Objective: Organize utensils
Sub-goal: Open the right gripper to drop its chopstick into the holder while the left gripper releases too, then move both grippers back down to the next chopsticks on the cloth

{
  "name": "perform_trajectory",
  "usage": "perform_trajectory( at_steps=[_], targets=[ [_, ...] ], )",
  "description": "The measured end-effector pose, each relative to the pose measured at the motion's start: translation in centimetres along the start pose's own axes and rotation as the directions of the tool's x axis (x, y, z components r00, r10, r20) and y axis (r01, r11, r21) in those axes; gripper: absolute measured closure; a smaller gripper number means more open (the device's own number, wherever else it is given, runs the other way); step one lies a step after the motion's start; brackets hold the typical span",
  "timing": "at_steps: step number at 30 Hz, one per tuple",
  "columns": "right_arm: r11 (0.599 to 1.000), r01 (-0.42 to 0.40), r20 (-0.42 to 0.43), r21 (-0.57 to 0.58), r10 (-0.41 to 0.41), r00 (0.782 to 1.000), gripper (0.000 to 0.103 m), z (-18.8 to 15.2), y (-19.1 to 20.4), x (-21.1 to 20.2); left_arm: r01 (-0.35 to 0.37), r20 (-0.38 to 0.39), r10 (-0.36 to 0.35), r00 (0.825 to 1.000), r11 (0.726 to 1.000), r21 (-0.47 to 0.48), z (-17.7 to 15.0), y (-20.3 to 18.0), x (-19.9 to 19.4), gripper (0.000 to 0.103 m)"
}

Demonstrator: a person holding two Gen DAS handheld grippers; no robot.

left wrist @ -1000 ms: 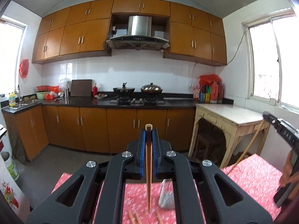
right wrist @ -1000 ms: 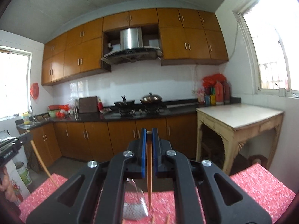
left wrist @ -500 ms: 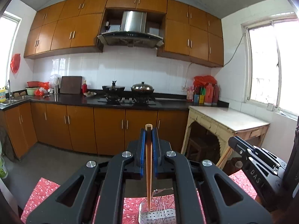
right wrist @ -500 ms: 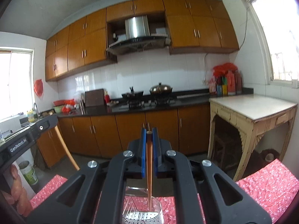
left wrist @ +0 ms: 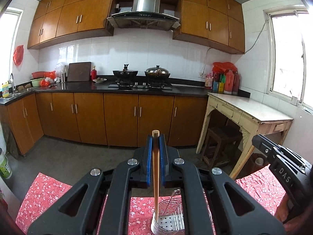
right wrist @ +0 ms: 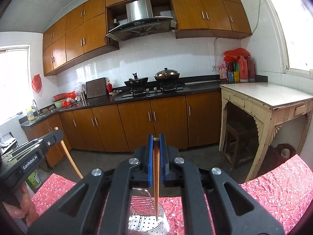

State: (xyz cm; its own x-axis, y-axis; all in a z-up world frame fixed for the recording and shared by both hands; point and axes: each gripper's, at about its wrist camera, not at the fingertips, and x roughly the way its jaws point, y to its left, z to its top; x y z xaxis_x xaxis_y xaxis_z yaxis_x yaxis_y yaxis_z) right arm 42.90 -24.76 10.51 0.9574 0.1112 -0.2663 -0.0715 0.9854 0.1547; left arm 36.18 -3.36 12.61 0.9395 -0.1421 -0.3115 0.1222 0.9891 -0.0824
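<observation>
My left gripper (left wrist: 156, 137) is shut on a brown chopstick (left wrist: 156, 178) that hangs down, its tip at the rim of a wire utensil holder (left wrist: 170, 221) on the red floral tablecloth (left wrist: 45, 193). My right gripper (right wrist: 156, 137) is shut on another chopstick (right wrist: 156, 184), whose tip reaches inside the same holder (right wrist: 144, 219). The right gripper also shows in the left wrist view (left wrist: 281, 166), with its chopstick (left wrist: 241, 164) slanting down. The left gripper shows at the left of the right wrist view (right wrist: 35, 152), with its chopstick (right wrist: 68, 152).
The tablecloth also shows in the right wrist view (right wrist: 273, 193). Beyond the table are wooden kitchen cabinets (left wrist: 119, 117), a stove with pots (left wrist: 140, 78) and a cream side table (left wrist: 250, 113) with a stool under it. Windows are on both sides.
Both grippers have tilted down and come together over the wire holder. The holder now sits under both chopstick tips, and the right chopstick's tip has gone into it.
</observation>
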Motion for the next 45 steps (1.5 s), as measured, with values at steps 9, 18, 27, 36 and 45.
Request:
perform_trajectory(
  at_steps=[9,18,27,36,45],
  targets=[
    [0.999,0.041,0.018,0.023,-0.041,0.999,0.069,-0.2,-1.5,-0.6,-0.038,-0.009,0.038,0.999,0.999,-0.021,0.5,1.1,-0.2,0.089],
    [0.996,0.086,0.048,0.034,-0.088,0.995,0.066,-0.3,-3.5,-5.2,-0.082,0.028,0.083,0.996,0.996,-0.014,0.8,2.8,-4.4,0.071],
    [0.993,0.107,0.013,0.056,-0.108,0.994,0.062,-3.6,-5.8,-11.9,-0.101,0.014,0.102,0.995,0.994,-0.036,-2.2,5.2,-10.7,0.062],
    [0.982,0.182,-0.103,0.041,-0.178,0.979,0.062,-12.9,-8.9,-17.1,-0.139,-0.024,0.138,0.99,0.989,-0.047,-10.0,7.4,-16.2,0.059],
    [0.974,0.22,-0.267,0.045,-0.201,0.943,0.065,-25.2,-10.3,-19.7,-0.16,-0.11,0.157,0.981,0.987,-0.02,-20.4,7.6,-19.1,0.049]
  ],
)
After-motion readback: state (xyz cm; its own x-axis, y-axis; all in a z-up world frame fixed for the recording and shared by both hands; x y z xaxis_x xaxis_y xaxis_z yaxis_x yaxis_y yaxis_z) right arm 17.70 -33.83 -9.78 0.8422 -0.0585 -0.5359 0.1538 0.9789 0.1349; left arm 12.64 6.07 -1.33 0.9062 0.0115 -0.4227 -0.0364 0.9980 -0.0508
